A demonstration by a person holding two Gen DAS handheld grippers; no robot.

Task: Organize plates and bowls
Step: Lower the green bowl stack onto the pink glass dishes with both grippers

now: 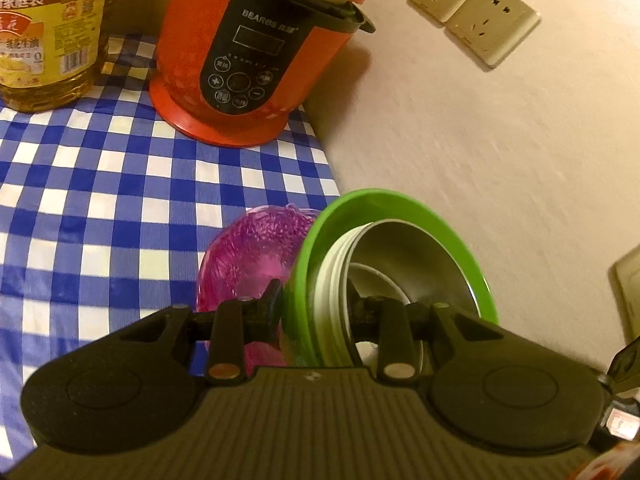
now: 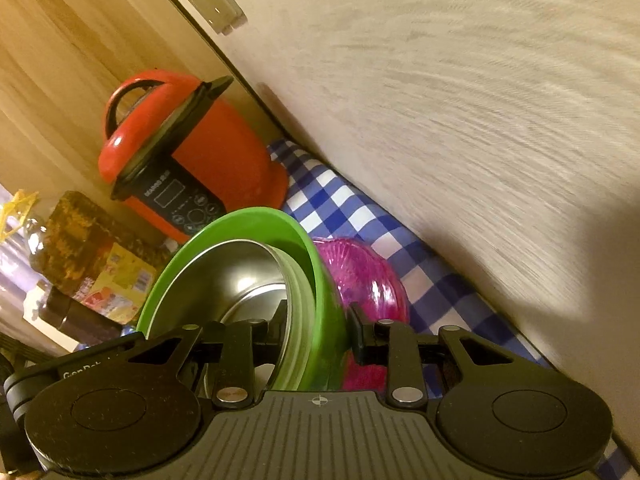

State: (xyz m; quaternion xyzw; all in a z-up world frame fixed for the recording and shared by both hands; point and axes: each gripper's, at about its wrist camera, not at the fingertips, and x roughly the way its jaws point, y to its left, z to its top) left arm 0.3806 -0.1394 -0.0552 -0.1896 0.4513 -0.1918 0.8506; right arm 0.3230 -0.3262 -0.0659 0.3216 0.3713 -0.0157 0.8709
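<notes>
Your left tool (image 1: 316, 300) and right tool (image 2: 316, 320) each clamp the green bowl (image 1: 400, 204) stack's rim above the desk (image 1: 100, 184)

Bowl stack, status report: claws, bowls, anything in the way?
Left claw and right claw both clamped on the bowl stack's green rim. Pink bowl right beside it. Red cooker stands ahead.

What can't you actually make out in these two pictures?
- Stack's lower part: both views, hidden behind each gripper's black body, so the count of dishes nested in the green bowl is unclear.
- Pink bowl: partly covered by the green rim and the left gripper.
- Oil bottle: left view, cut off by the top and left edges.
- Clutter left of the rice cooker: right view, blurred.
</notes>
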